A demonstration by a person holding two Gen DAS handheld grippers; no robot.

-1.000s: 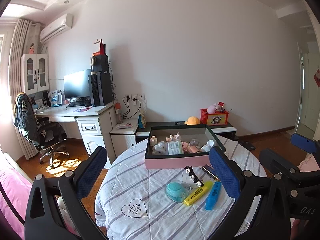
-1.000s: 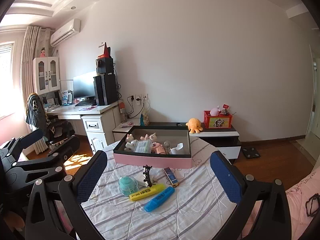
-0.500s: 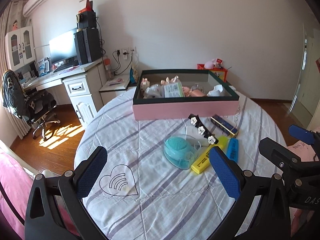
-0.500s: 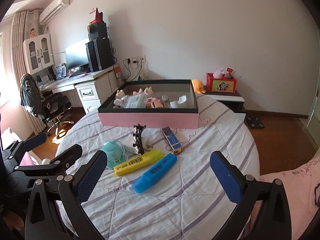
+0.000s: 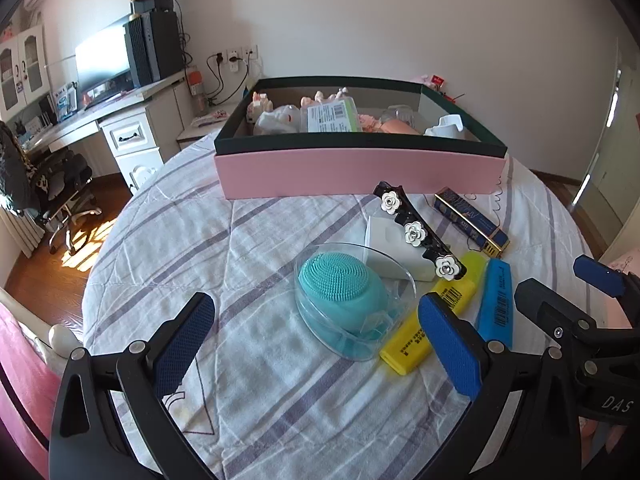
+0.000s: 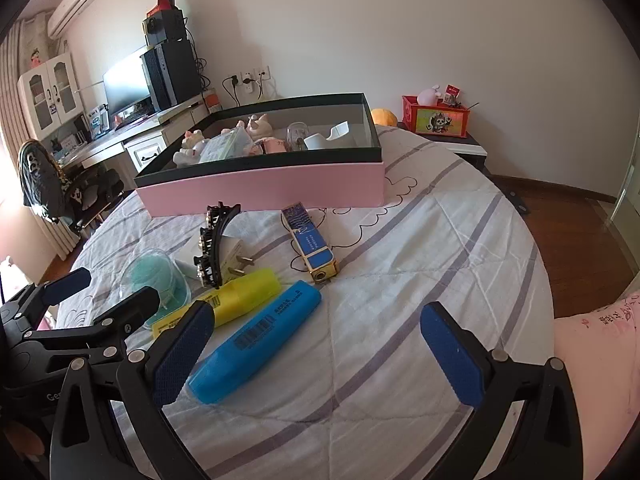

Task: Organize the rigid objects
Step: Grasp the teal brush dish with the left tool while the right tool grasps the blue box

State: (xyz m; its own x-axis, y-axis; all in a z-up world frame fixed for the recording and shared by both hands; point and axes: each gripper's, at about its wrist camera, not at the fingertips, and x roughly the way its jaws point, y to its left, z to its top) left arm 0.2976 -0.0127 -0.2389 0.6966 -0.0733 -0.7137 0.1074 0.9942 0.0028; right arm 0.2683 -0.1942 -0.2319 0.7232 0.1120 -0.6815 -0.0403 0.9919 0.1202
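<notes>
Both the left claw (image 5: 320, 344) and right claw (image 6: 316, 354) are held spread apart and empty above the counter (image 6: 420, 280), near the blue highlighter (image 6: 256, 340).

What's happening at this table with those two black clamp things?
A person is tidying small items into the pink box. Both hand-held tools are open and empty: the left gripper hovers over the teal brush in its clear case, the right gripper near the blue highlighter. Nothing is picked up yet.

A round table under a white, purple-striped quilted cloth (image 5: 260, 240) carries a pink, dark-rimmed box (image 5: 356, 174) toward its far edge; a yellow highlighter (image 6: 236, 298) and a blue highlighter (image 6: 260, 336) lie nearer its middle.
</notes>
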